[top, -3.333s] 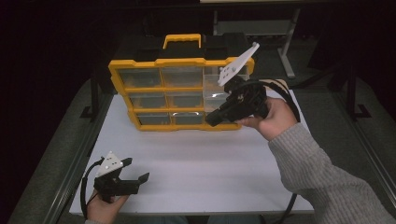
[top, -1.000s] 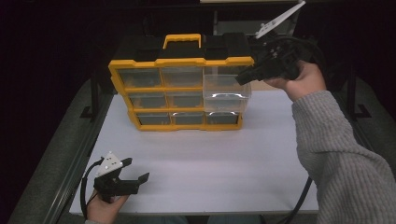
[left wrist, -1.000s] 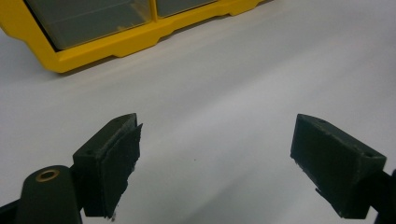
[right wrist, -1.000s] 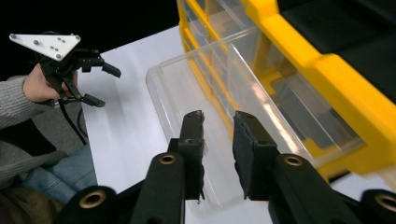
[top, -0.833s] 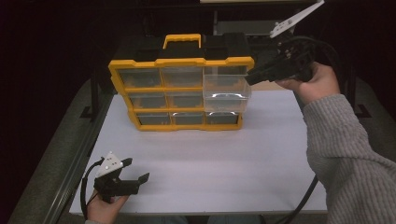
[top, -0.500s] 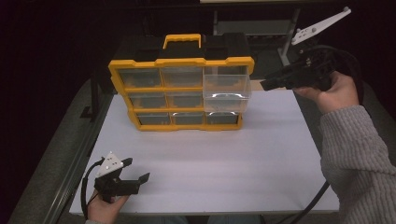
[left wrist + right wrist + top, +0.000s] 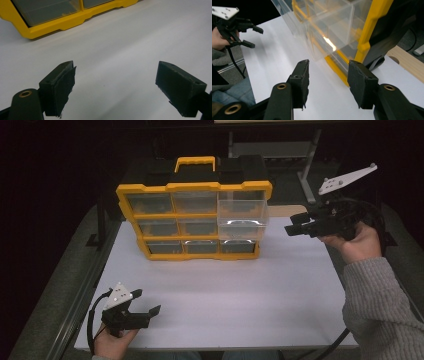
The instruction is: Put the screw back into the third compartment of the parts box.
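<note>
A yellow organiser case (image 7: 192, 219) with a yellow handle and clear drawers stands upright at the back of the white table (image 7: 225, 290). Its clear top-right drawer (image 7: 242, 212) sticks out toward me, seemingly with nothing in it. My right gripper (image 7: 294, 229) hovers open to the right of that drawer, apart from it; its own view shows the drawer (image 7: 324, 27) just beyond the open right gripper (image 7: 328, 75). My left gripper (image 7: 150, 314) rests open near the table's front-left corner, its own view showing the left gripper (image 7: 115, 80) over bare table.
The case's lower yellow edge (image 7: 65, 22) lies ahead of the left gripper. A wooden board (image 7: 409, 66) lies behind the case on the right. A metal rail (image 7: 87, 285) runs along the table's left edge. Dark surroundings lie beyond the table.
My right gripper has let go of the top-right drawer, leaving it pulled out, then swung right and down away from the case. The left gripper has stayed still.
</note>
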{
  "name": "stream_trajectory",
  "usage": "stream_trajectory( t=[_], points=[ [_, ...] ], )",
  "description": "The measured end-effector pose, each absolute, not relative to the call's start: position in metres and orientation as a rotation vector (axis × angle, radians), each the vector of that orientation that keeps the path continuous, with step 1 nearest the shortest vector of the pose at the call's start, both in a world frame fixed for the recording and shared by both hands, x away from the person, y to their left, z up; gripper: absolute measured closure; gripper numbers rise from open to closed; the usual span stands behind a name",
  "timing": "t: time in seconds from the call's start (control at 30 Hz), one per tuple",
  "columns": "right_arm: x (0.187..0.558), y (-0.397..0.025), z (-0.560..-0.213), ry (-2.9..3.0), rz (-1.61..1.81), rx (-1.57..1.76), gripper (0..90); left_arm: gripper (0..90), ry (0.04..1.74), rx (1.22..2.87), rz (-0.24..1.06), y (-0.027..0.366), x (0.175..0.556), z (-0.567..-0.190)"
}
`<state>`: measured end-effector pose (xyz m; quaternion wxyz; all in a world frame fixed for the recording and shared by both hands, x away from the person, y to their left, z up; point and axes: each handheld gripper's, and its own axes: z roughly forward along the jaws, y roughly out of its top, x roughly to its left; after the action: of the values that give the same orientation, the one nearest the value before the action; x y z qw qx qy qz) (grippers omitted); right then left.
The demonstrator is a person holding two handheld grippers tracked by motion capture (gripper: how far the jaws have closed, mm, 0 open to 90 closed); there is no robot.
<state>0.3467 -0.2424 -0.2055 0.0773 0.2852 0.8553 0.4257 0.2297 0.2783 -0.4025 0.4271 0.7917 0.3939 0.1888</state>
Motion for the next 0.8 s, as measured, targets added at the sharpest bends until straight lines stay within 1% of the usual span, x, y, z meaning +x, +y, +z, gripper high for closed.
stream_trajectory(
  t=[0.33,0.8],
  points=[
    [0.343,-0.245,-0.249,2.561,1.270,0.887,44.7,15.6,0.978,1.973,0.464,0.274,0.230,-0.405],
    [0.336,-0.243,-0.299,2.541,1.285,0.929,38.3,15.6,0.974,1.984,0.464,0.273,0.231,-0.405]
  ],
)
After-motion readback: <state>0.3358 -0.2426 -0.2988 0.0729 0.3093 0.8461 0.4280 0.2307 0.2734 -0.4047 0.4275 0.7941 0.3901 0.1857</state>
